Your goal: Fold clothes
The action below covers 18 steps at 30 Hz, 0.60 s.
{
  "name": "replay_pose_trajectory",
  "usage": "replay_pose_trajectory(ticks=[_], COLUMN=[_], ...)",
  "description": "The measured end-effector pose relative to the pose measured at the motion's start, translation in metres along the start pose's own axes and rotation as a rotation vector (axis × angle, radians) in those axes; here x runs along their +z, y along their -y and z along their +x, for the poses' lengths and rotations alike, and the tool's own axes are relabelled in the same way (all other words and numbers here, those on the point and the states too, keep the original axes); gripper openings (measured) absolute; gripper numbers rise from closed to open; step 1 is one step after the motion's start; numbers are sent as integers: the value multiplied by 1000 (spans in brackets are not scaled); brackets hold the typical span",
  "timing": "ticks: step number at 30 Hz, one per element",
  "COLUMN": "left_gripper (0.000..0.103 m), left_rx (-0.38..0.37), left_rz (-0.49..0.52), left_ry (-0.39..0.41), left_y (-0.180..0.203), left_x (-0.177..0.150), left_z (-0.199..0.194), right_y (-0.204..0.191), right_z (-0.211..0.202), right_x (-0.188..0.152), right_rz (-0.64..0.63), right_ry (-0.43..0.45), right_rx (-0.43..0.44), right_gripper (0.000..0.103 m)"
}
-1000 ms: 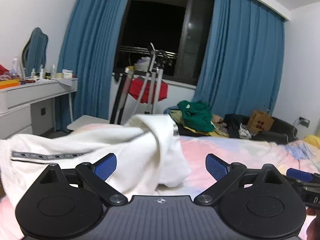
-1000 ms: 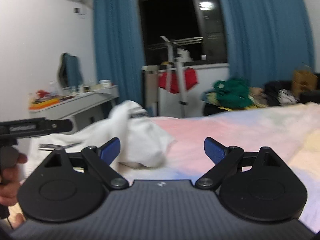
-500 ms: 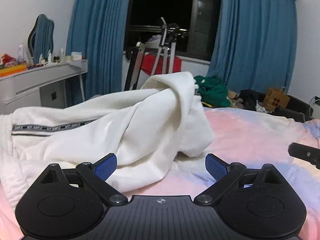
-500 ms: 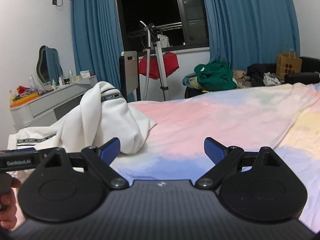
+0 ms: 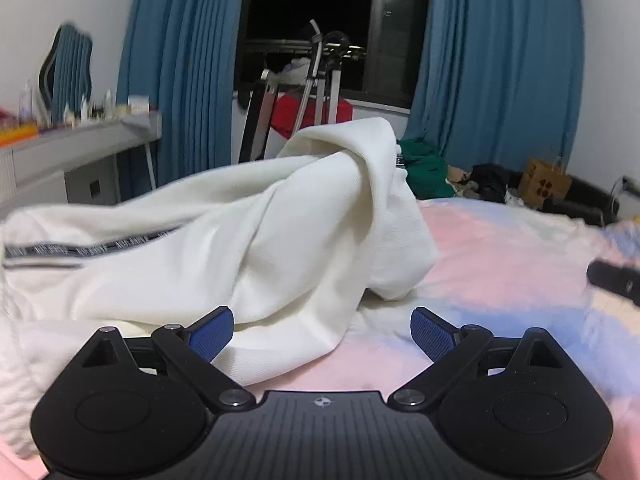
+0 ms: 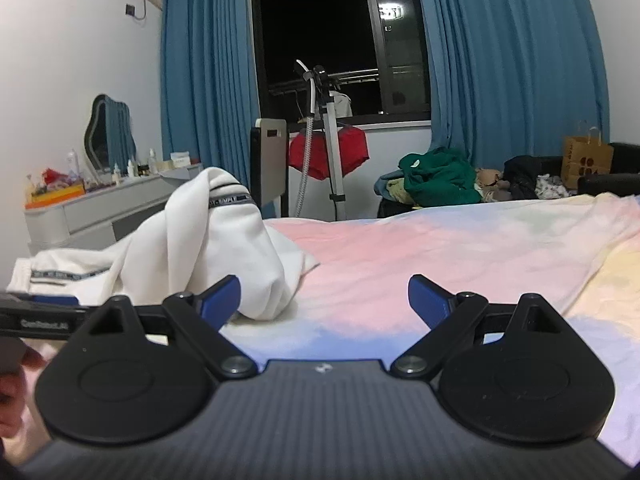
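Observation:
A crumpled white garment with a black lettered stripe lies heaped on the pastel pink and blue bedsheet. My left gripper is open just in front of the garment's near hem, nothing between its blue pads. In the right wrist view the same white garment rises in a peak at the left. My right gripper is open over bare sheet, its left pad close to the garment's lower fold. The left gripper's body shows at the far left, held by a hand.
A grey dresser with bottles and a mirror stands left of the bed. A clothes stand with a red garment is by the dark window. A pile of green and dark clothes and a paper bag lie beyond the bed.
The left gripper has moved closer to the white garment, which now fills more of its view. The right gripper has come nearer to the garment's fold. Both stayed open.

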<state>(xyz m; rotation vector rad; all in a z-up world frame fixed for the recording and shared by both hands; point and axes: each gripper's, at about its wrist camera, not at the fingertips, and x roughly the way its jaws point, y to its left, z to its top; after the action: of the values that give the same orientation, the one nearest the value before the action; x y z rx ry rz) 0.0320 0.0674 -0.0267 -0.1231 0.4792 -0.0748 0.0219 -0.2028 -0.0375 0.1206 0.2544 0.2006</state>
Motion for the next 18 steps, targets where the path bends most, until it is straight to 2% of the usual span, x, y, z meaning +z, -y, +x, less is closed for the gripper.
replay_pose_trajectory(ticks=[7, 9, 17, 18], left_gripper=[91, 90, 89, 89], left_rx=[-43, -40, -44, -30], left_rz=[-155, -155, -151, -139], left_ry=[33, 47, 128, 107], left_y=[0, 2, 7, 9], left_x=[19, 29, 126, 138], left_z=[11, 14, 65, 81], right_y=[15, 21, 45, 49], right_z=[2, 3, 9, 10], right_x=[-7, -9, -18, -20], right_rz=[150, 179, 302, 324], right_ry=[-57, -67, -75, -83], right_rx=[-26, -41, -51, -52], right_gripper=[92, 92, 92, 92])
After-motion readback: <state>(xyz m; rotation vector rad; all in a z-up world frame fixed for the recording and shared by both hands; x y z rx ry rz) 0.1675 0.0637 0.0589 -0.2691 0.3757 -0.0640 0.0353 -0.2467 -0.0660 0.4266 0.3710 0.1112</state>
